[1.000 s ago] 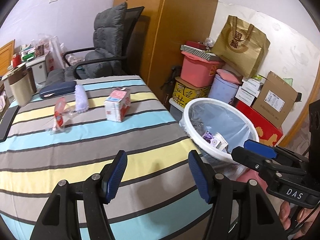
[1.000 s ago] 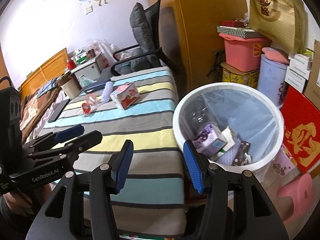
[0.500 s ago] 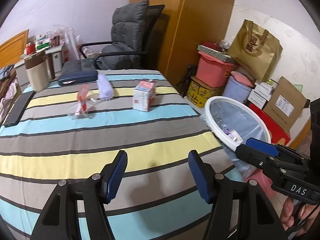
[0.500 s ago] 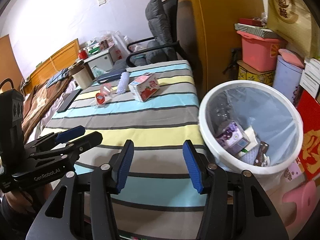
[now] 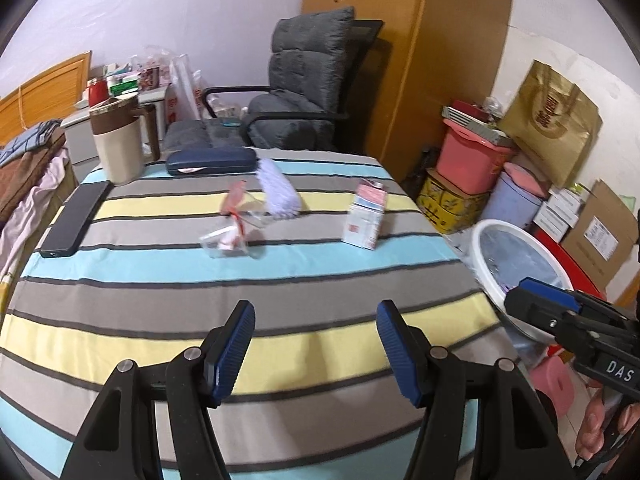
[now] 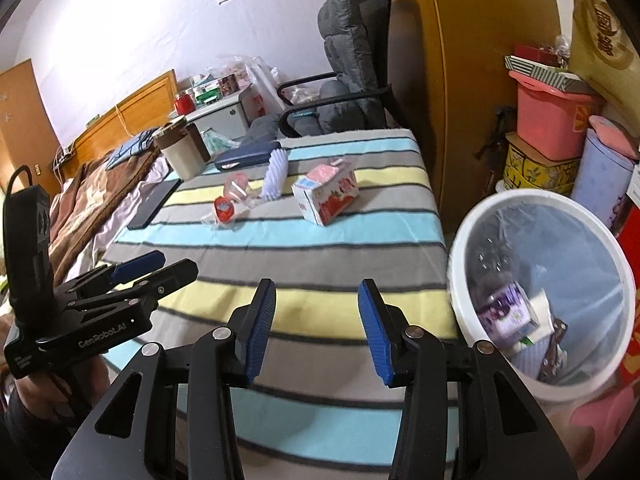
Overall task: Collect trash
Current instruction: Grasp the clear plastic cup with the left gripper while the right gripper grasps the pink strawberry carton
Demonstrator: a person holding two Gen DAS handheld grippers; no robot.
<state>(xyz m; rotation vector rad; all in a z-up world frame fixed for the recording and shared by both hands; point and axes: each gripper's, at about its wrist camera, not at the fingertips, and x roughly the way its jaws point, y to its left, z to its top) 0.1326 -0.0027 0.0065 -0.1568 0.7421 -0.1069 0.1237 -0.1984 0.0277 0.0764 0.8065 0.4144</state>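
Hovering over the near end of a striped tablecloth [image 5: 280, 280], the left gripper [image 5: 314, 344] has its blue-padded fingers [image 5: 232, 348] spread wide with nothing between them; the right gripper [image 6: 316, 328] hangs just beside it, fingers also wide apart and empty, near the table's right edge; seen from the right wrist, the left gripper body reads "GenRobot.AI"; seen from the left wrist, the right gripper body reads "DAS".

Trash on the table sits well ahead of both grippers: a milk carton [image 6: 326, 194] in pink, white and red with a strawberry print, lying on its side, small print on it unreadable; left of it a crumpled clear plastic wrapper [image 5: 232, 224] with red parts; a white ribbed roll [image 6: 275, 174] touching or just behind the wrapper, cannot tell which.

Farther back on the cloth: a dark blue case [image 5: 210, 162], a beige jug [image 5: 120, 144] with brown lid and handle, a black phone [image 5: 74, 220] flat along the left edge.

Off the table's right side stands a white trash bin [image 6: 460, 240] with a clear liner; inside lie a purple flower-print carton [image 6: 506, 314] and other scraps; behind the bin, a gold paper bag [image 5: 550, 120] with Chinese characters, a pink storage box [image 6: 554, 118]; a grey office chair [image 5: 304, 96] stands at the far end.
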